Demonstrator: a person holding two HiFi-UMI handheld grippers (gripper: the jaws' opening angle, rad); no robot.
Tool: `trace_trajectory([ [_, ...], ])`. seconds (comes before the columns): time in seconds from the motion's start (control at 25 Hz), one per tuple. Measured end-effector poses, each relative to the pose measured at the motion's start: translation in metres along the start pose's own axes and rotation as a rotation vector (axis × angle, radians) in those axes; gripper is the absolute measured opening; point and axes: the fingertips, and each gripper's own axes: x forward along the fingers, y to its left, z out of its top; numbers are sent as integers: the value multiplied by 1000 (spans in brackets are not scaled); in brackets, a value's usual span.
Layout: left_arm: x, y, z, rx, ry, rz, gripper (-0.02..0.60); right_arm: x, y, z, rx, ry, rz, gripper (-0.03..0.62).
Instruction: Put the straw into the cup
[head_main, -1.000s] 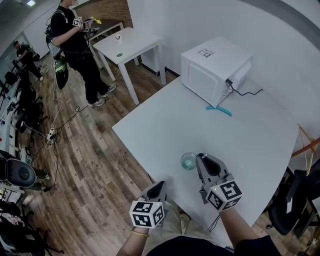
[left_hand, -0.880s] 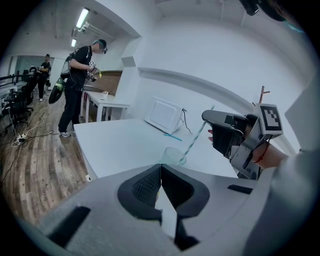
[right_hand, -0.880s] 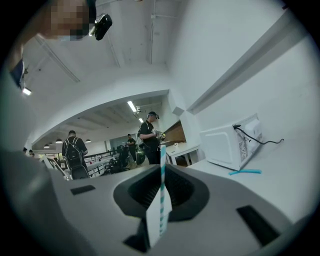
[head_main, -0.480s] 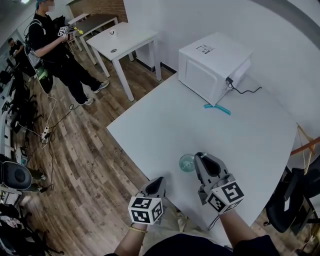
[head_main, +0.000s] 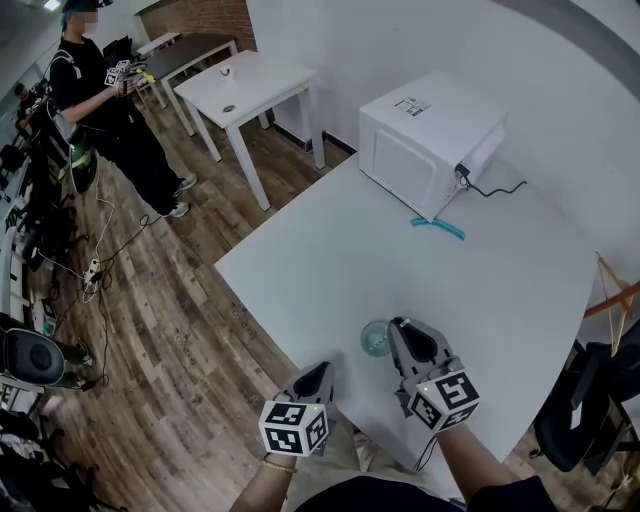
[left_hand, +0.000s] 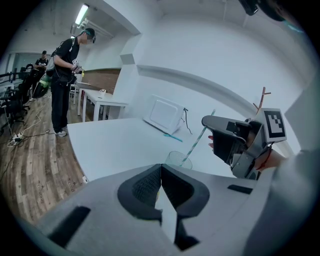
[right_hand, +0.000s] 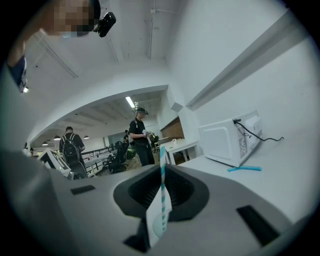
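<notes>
cup (head_main: 376, 338) at table's (head_main: 400, 260) near edge, microwave (head_main: 425, 140) far behind

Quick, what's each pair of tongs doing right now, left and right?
Left tongs: closed, empty.
Right tongs: closed on the teal-and-white striped paper straw, its lower end at the clear cup.

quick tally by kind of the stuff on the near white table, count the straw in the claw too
striped straw, held in the right claw: 1
teal straw, lying loose: 1
glass cup: 1
microwave: 1
total: 4
</notes>
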Motion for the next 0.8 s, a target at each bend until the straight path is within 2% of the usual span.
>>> trace_trajectory([
  [0.8,5,2,-6,-6,17,-10,20,11,-13,-62,33,119,-47,43],
])
